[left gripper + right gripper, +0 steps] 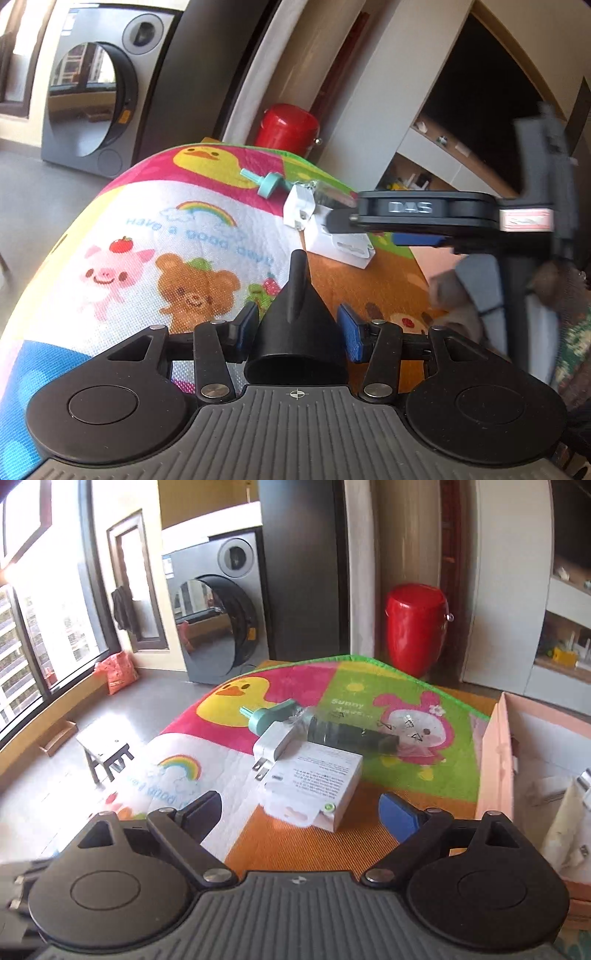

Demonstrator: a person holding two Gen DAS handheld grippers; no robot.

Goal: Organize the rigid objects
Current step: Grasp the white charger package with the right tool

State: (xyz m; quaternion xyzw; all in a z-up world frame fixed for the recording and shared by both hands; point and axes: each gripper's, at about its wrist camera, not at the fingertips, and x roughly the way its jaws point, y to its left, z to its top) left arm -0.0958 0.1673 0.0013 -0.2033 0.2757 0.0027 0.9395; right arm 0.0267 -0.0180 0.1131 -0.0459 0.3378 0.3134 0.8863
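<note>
My left gripper point(298, 325) is shut on a black funnel point(297, 328), spout pointing forward, above a cartoon play mat point(155, 236). On the mat lie a white box point(314, 781), a white plug adapter point(271, 747), a teal knob piece point(267, 716) and a dark bottle in clear wrap point(351, 734). These also show in the left wrist view: box point(340, 245), adapter point(299, 208), teal piece point(264, 182). My right gripper point(299, 808) is open and empty, just in front of the white box. In the left wrist view it point(345, 225) hovers over the box.
A pink open box point(496, 760) with some items inside stands at the mat's right edge. A red stool point(415, 627), a grey washing machine point(218, 609) and white shelves point(565, 638) stand behind. A small stool point(105, 753) is on the floor at left.
</note>
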